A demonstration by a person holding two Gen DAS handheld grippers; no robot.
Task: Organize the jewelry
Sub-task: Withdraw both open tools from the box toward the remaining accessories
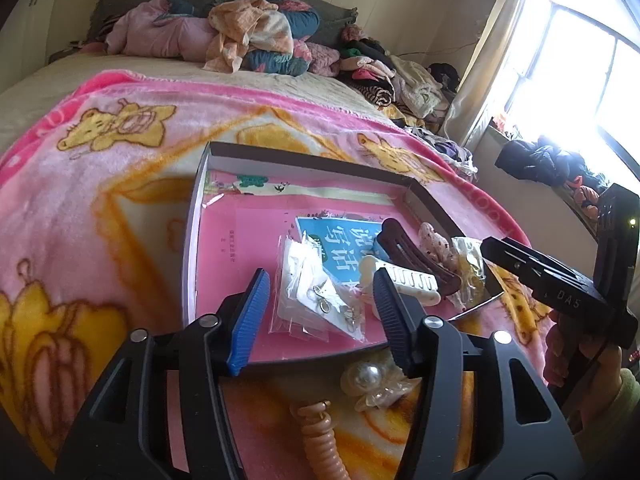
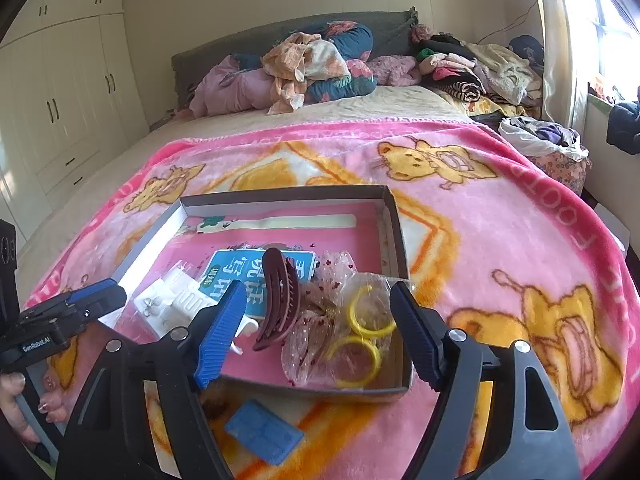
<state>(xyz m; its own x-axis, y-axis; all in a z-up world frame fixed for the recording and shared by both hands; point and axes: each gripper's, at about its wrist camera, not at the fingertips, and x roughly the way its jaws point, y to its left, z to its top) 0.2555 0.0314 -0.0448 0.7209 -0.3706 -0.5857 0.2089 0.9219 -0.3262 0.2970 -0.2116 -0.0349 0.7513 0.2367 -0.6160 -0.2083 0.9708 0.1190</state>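
A shallow cardboard box (image 1: pixel 304 160) (image 2: pixel 394 216) lies on the pink blanket. In it lie a maroon claw clip (image 1: pixel 416 258) (image 2: pixel 280 300), a white hair clip (image 1: pixel 408 282) (image 2: pixel 188 304), a clear bag of earrings (image 1: pixel 316 300) (image 2: pixel 154 304), a dotted bow (image 2: pixel 320 320) and bagged yellow rings (image 2: pixel 360 340). My left gripper (image 1: pixel 320 312) is open and empty over the box's near edge. My right gripper (image 2: pixel 316 332) is open and empty over the near right corner. A pearl clip (image 1: pixel 368 380), a coiled hair tie (image 1: pixel 320 436) and a blue clip (image 2: pixel 264 436) lie outside the box.
A blue booklet (image 1: pixel 340 248) (image 2: pixel 240 272) lines the box floor. Piled clothes (image 2: pixel 312 68) lie at the head of the bed. A window (image 1: pixel 568 64) is on the right, wardrobes (image 2: pixel 60 96) on the left.
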